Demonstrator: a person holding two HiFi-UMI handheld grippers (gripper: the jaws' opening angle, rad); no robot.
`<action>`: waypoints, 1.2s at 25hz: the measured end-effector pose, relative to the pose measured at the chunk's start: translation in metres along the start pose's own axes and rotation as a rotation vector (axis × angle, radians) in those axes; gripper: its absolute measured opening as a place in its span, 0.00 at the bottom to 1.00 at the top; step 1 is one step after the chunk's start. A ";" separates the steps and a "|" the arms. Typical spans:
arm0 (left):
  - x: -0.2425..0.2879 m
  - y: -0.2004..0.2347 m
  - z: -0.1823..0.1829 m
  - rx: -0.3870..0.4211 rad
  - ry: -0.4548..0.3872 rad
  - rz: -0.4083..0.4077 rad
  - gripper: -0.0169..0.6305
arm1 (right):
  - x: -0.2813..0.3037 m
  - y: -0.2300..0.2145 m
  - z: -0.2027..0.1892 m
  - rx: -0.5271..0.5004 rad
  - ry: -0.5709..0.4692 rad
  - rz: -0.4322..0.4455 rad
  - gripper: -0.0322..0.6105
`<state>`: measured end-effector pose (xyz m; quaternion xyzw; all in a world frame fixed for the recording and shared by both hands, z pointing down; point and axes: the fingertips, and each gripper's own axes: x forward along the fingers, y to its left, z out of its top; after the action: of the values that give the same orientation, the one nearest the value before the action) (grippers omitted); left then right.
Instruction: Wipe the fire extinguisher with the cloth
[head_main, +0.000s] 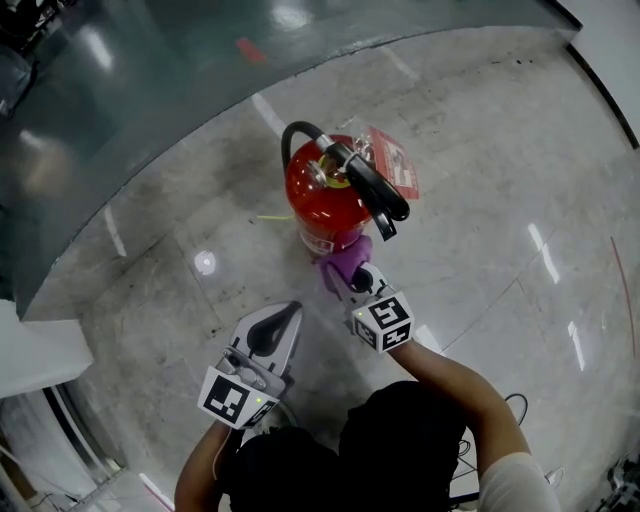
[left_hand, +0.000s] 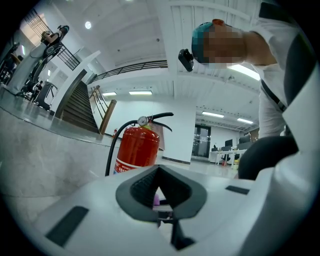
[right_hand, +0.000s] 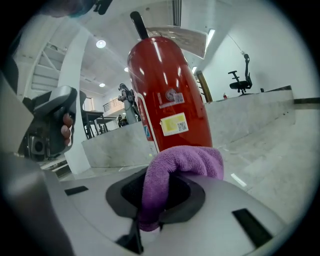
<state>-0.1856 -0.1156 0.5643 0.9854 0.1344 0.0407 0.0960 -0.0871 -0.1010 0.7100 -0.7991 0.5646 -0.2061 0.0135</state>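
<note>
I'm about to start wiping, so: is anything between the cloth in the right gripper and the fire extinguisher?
Nothing visible stands between them. The purple cloth, clamped in the right gripper, sits directly in front of the fire extinguisher, at its lower body. The left gripper is off to the side, out of the path.

Right gripper (right_hand: 155, 212) jaws clamped on purple cloth (right_hand: 177, 167), red fire extinguisher (right_hand: 167, 95) upright just beyond

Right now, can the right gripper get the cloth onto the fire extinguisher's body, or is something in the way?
Probably yes. The right gripper is shut on the cloth, and the fire extinguisher stands directly ahead of it, close, with nothing showing between them. The left gripper sits off to the side.
</note>
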 end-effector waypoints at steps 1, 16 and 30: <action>0.001 -0.001 0.002 0.001 -0.013 -0.002 0.03 | -0.002 0.003 0.007 -0.003 -0.007 0.006 0.14; 0.000 0.005 0.009 0.006 -0.040 0.008 0.03 | -0.022 0.021 0.067 0.010 -0.018 0.034 0.14; 0.003 -0.002 0.012 -0.002 -0.048 -0.010 0.03 | -0.048 0.048 0.147 -0.028 -0.092 0.098 0.14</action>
<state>-0.1823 -0.1147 0.5525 0.9853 0.1368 0.0170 0.1006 -0.0932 -0.1064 0.5486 -0.7793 0.6046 -0.1603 0.0386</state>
